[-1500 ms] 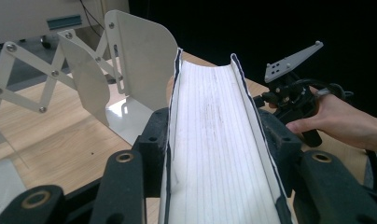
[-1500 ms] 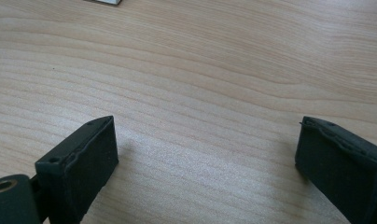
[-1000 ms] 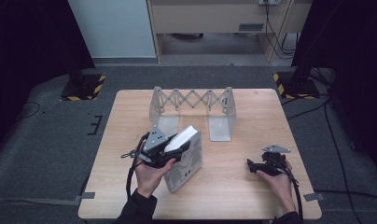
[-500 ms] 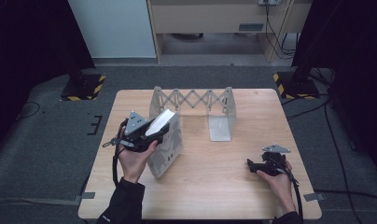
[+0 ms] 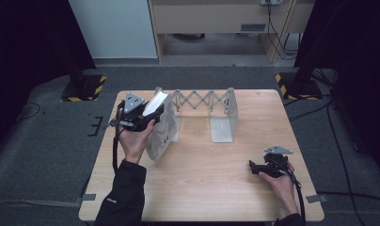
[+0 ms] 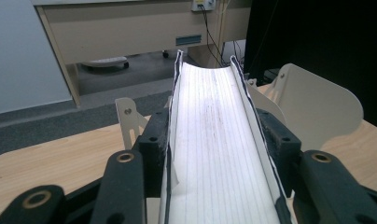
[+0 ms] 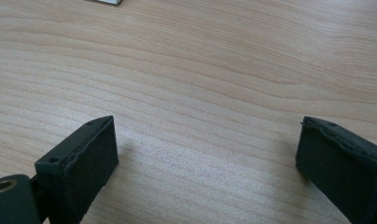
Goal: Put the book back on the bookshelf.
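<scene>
While the right gripper [image 5: 254, 165] rests wide open on the table [image 5: 202, 188], the raised left gripper [image 5: 148, 113] clamps a book [image 6: 214, 149].

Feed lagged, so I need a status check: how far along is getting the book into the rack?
Done: the left gripper is shut on the book. In hand: the book is at the left end of the expandable rack, apparently not yet between its plates. Left: probably seat it and let go. The right gripper is open, low over the table.
</scene>
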Tool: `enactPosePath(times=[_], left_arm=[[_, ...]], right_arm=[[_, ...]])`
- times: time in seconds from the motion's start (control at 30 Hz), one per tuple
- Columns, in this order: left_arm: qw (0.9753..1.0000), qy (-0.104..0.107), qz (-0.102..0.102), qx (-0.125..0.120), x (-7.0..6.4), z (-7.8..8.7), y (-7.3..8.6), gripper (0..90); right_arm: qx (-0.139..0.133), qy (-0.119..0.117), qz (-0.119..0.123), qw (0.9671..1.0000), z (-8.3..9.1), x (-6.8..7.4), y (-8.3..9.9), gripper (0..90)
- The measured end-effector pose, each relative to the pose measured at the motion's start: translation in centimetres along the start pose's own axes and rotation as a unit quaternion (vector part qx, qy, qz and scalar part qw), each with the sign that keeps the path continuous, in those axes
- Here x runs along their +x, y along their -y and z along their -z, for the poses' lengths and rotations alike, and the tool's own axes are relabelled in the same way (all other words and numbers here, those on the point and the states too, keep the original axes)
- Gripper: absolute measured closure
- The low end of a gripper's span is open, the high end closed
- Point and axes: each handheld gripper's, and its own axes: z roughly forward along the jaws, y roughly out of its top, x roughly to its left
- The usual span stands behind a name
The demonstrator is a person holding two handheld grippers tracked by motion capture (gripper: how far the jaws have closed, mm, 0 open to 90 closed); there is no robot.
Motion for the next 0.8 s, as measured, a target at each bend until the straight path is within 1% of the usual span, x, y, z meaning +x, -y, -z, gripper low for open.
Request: enactPosePath(times=[0.07,0.17,0.27,0.3,0.43,0.5,0.57,0.6,0.63,0.67,0.73,0.8], left_arm=[[1.0000,-0.005,0.007,-0.002,0.3,-0.9,-0.3,52.2],[0.9998,-0.018,0.010,-0.007,0.6,-1.8,-0.6,52.2],[0.9994,-0.032,0.013,-0.009,0.9,-2.7,-0.8,52.2],[0.9993,-0.036,0.011,-0.008,1.0,-3.0,-0.8,52.2],[0.9990,-0.041,0.020,-0.002,1.5,-4.1,-0.9,52.2],[0.9988,-0.046,0.017,0.002,1.6,-4.7,-1.0,52.2],[0.9988,-0.049,-0.003,0.005,1.3,-5.4,-1.1,52.2],[0.9984,-0.056,-0.005,0.005,1.1,-5.6,-1.1,52.2],[0.9984,-0.057,-0.006,0.003,1.1,-5.9,-1.0,52.2],[0.9984,-0.057,0.000,0.001,1.1,-6.2,-1.0,52.2],[0.9985,-0.054,0.012,0.005,1.3,-6.8,-1.0,52.2],[0.9983,-0.056,0.017,0.007,1.3,-7.3,-1.0,52.2]], right_arm=[[0.000,0.000,0.000,1.0000,0.0,0.0,0.0,5.9],[0.000,0.000,0.000,1.0000,0.0,0.0,0.0,5.9],[0.000,0.000,0.000,1.0000,0.0,0.0,0.0,5.9],[0.000,0.000,0.000,1.0000,0.0,0.0,0.0,5.9],[0.000,0.000,0.000,1.0000,0.0,0.0,0.0,5.9],[0.000,0.000,0.000,1.0000,0.0,0.0,0.0,5.9],[0.000,0.000,0.000,1.0000,0.0,0.0,0.0,5.9],[0.000,0.001,-0.001,1.0000,0.0,0.0,0.0,5.9],[0.000,0.001,-0.001,1.0000,0.0,0.0,0.0,5.9],[0.000,0.000,0.000,1.0000,0.0,0.0,0.0,5.9],[-0.001,0.001,-0.001,1.0000,0.0,0.0,0.0,5.9],[-0.001,0.001,-0.001,1.0000,0.0,0.0,0.0,5.9]])
